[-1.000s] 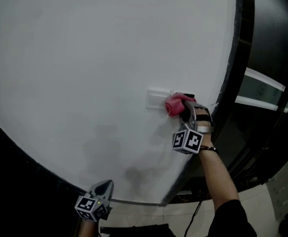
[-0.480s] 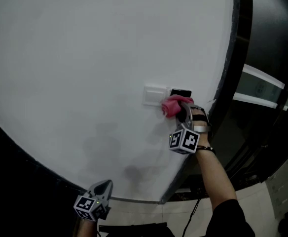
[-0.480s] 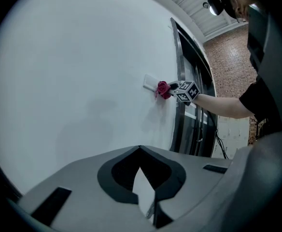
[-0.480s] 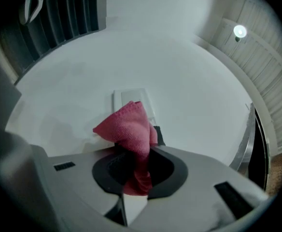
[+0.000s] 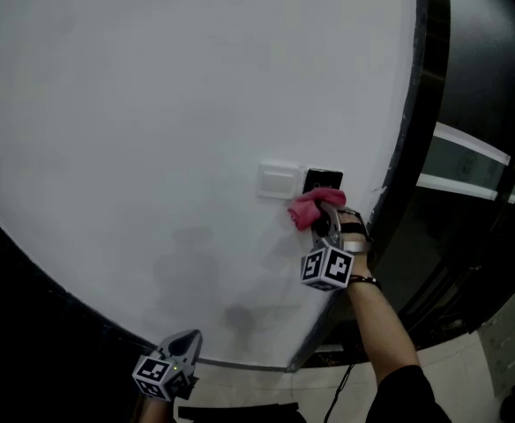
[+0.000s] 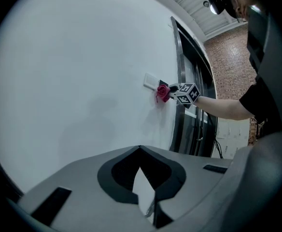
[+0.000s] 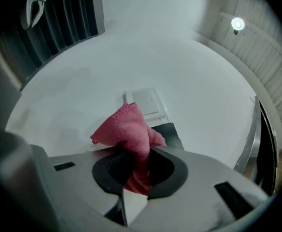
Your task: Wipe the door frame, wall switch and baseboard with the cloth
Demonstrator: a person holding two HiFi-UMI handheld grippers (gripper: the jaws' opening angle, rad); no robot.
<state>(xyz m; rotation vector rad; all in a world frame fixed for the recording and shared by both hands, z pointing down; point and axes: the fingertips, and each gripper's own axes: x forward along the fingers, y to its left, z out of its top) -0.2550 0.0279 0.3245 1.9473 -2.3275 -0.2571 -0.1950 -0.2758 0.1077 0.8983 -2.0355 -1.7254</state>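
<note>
Cloth pinched in right gripper jaws, on wall just below-right of switch: best swept flat and lightly across the plate without toggling it; left gripper jaws pressed together, empty

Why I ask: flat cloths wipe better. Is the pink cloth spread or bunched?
Bunched. The cloth sticks out as a crumpled wad from the right tool, whose jaws are shut on it, with no flat face showing.
</note>
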